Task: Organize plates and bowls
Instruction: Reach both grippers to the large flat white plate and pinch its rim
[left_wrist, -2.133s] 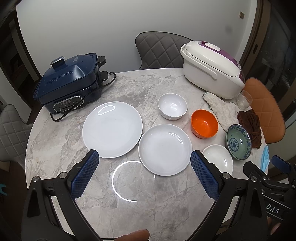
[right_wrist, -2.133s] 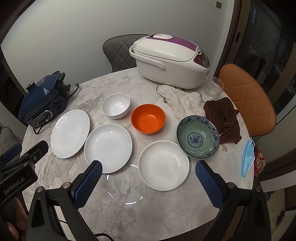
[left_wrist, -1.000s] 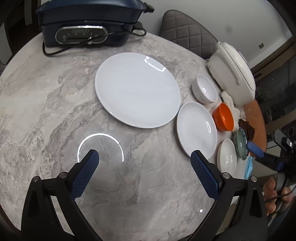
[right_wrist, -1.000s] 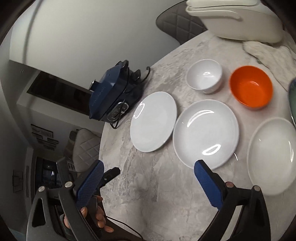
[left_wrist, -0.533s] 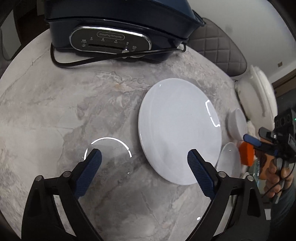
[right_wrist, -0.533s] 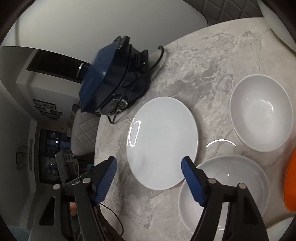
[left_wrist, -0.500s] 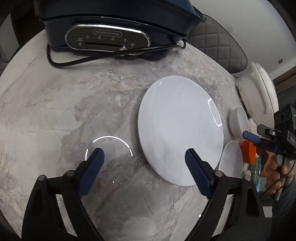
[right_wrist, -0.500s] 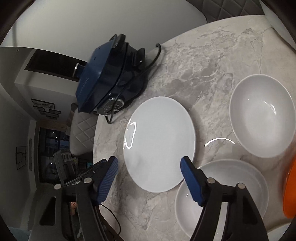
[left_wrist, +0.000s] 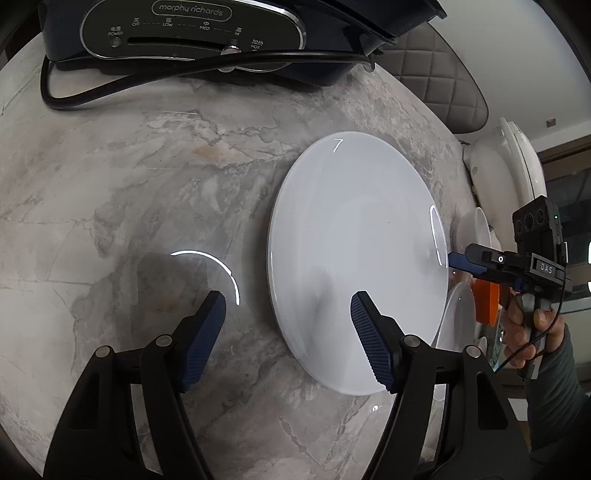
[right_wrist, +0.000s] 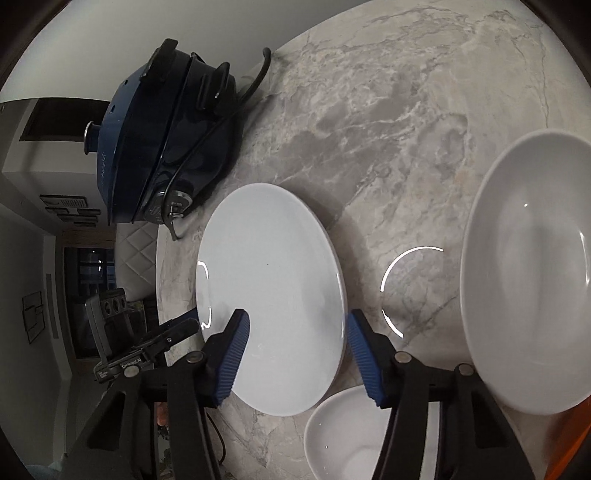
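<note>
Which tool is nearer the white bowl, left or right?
Right. The right tool straddles the large plate's edge beside the white bowl; the left tool straddles the plate's opposite edge.

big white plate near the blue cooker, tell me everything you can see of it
The large white plate is round, flat and glossy, apparently glazed ceramic, plain and empty, with ceiling-light glints near its rim. It lies flat on the grey marble table, in front of the dark blue electric cooker. The left gripper and right gripper, jaws just closing, each straddle an opposite edge; contact is unclear.
</note>
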